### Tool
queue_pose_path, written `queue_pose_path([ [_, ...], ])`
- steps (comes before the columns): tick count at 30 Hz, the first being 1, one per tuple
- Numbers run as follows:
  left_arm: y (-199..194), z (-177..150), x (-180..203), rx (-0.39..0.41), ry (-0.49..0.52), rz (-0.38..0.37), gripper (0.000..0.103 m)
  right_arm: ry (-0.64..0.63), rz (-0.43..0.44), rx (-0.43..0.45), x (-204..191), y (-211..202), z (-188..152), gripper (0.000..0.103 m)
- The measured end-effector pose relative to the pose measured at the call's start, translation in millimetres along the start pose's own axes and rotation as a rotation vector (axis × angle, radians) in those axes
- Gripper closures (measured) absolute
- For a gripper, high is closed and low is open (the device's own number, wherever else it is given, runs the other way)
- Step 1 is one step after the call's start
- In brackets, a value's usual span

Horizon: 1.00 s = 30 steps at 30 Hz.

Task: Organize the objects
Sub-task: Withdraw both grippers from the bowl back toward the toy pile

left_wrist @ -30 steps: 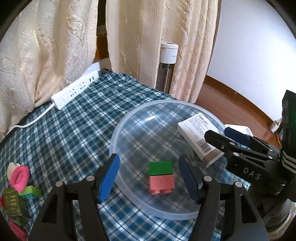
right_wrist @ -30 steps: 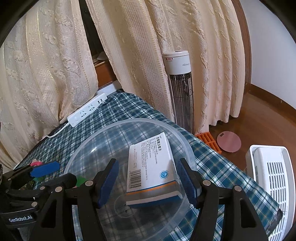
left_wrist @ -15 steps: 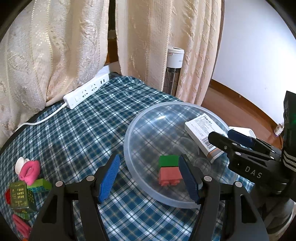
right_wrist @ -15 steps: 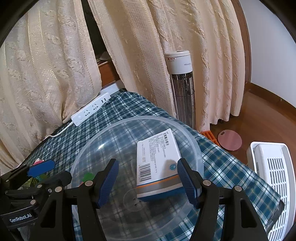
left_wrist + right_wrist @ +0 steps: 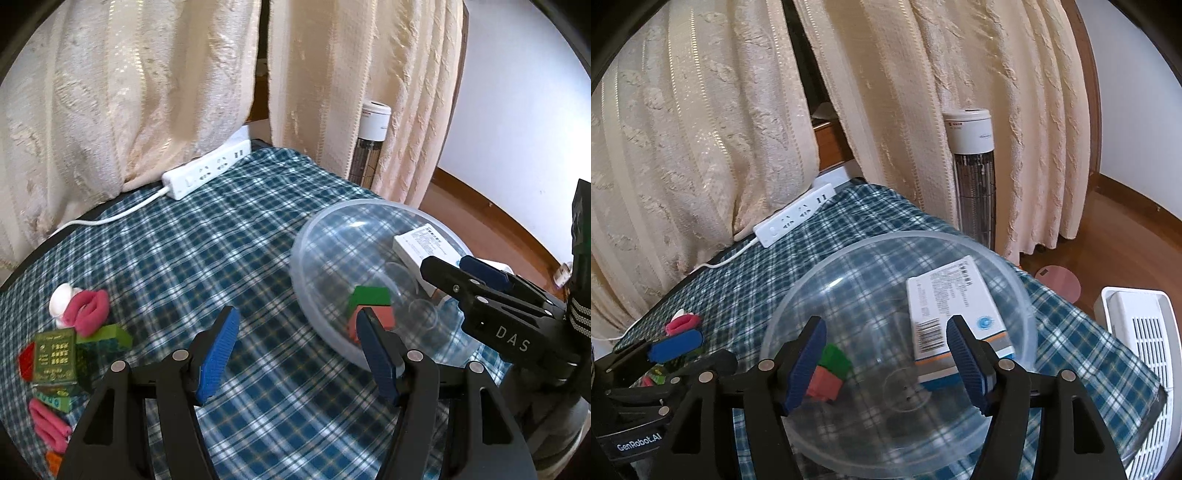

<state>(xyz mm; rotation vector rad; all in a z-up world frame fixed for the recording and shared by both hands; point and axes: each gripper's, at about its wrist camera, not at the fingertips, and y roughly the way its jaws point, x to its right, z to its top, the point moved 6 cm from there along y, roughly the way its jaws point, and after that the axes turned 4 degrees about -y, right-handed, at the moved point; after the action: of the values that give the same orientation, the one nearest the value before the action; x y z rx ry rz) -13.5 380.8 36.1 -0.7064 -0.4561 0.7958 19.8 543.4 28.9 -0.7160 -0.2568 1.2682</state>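
Here, round clear plastic bowl, plaid cloth.

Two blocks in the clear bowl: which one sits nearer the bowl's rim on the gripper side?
The red block. It lies closer to the near rim of the bowl, touching the green block, which sits just behind it, farther in.

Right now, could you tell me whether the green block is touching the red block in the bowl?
Touching: the right wrist view shows the green block resting directly against the red block, no gap between them.

Cream curtains hang behind the plaid-covered table, wooden floor beyond.
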Motion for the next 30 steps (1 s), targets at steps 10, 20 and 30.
queue_pose_path([
  [10, -18.2, -8.8, -32.4, 0.016, -0.054, 0.034, 0.035, -0.037, 0.036, -0.002, -31.7, -1.1, -2.3, 0.031],
  [20, -36.4, -19.6, -65.2, 0.031, -0.110, 0.064, 0.035, -0.082, 0.082, -0.012, -68.4, -0.4, -6.5, 0.030],
  [30, -53.7, -34.6, -95.3, 0.039, -0.155, 0.101, 0.035, -0.128, 0.128, -0.032, -105.9, 3.6, -13.2, 0.030],
])
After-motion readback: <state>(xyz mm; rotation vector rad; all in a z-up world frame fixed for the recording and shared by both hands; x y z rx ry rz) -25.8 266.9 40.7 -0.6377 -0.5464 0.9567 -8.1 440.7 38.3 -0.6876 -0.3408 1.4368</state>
